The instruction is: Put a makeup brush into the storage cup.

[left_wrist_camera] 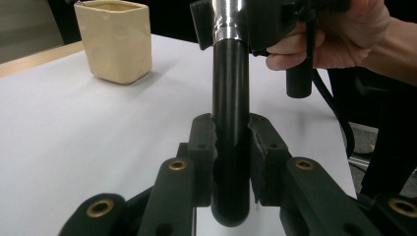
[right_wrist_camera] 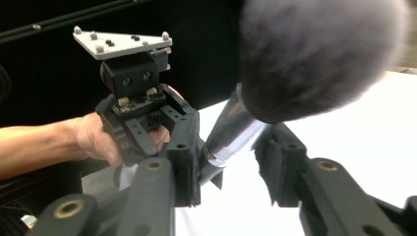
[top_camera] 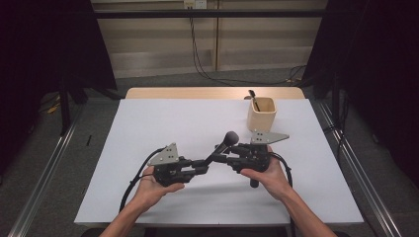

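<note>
The makeup brush (top_camera: 223,145) hung in the air between the two tools, its dark handle clamped in the left hand-held gripper (left_wrist_camera: 231,147), whose jaws pressed both sides of it. Its fluffy head pointed up past the right hand-held gripper (right_wrist_camera: 227,162); those jaws stood on either side of the silver collar, one pad touching it, the other a little apart. Beyond the right hand-held gripper a cream cup (top_camera: 261,113) stood on the white surface (top_camera: 163,123), well apart.

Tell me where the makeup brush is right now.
In the high view the makeup brush is mid-table, handle clamped in the left claw, beside the right claw.
</note>
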Motion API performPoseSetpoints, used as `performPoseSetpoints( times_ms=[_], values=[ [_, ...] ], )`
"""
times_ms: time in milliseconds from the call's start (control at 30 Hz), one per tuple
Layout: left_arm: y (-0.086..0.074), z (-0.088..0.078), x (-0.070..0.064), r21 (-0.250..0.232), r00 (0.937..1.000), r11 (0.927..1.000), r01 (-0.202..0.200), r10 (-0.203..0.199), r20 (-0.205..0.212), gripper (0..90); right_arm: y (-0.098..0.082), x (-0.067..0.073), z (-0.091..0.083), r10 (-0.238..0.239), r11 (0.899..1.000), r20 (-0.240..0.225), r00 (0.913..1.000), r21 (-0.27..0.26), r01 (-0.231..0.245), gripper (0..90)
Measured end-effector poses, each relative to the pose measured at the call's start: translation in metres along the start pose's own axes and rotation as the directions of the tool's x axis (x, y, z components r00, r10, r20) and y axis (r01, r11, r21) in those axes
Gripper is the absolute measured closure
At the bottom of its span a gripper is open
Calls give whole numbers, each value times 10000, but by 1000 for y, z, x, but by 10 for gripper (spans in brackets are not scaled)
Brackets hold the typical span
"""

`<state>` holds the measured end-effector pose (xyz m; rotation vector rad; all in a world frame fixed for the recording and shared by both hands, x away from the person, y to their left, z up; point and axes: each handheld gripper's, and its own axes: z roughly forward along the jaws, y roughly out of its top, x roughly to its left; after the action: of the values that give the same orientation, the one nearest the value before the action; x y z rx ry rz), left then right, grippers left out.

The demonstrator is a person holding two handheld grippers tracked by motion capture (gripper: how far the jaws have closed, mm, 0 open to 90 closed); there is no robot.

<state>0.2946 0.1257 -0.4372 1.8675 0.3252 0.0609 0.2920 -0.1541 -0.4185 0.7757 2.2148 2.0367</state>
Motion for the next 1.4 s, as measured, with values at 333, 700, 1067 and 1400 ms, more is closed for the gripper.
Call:
performPoseSetpoints(
  times_ms=[333,700,1067,1400],
  values=[
    [-2,7,-1,173,9999,9998,-101,99,74,741,0,-1,0,366,9993,-327,9988,-94,-370,710],
    [-4,9,0,16,9997,9997,232,-232,-22,720,1,-1,-1,336,9994,-239,9992,-22,-337,717],
    [-4,6,-3,29,9988,9998,197,-195,-459,583,4,-2,-5,156,9999,78,9998,6,-156,719],
    [-4,-7,1,-25,9882,9982,606,-604,-1407,328,6,-5,-8,183,9998,387,9991,97,-187,719]
  ],
)
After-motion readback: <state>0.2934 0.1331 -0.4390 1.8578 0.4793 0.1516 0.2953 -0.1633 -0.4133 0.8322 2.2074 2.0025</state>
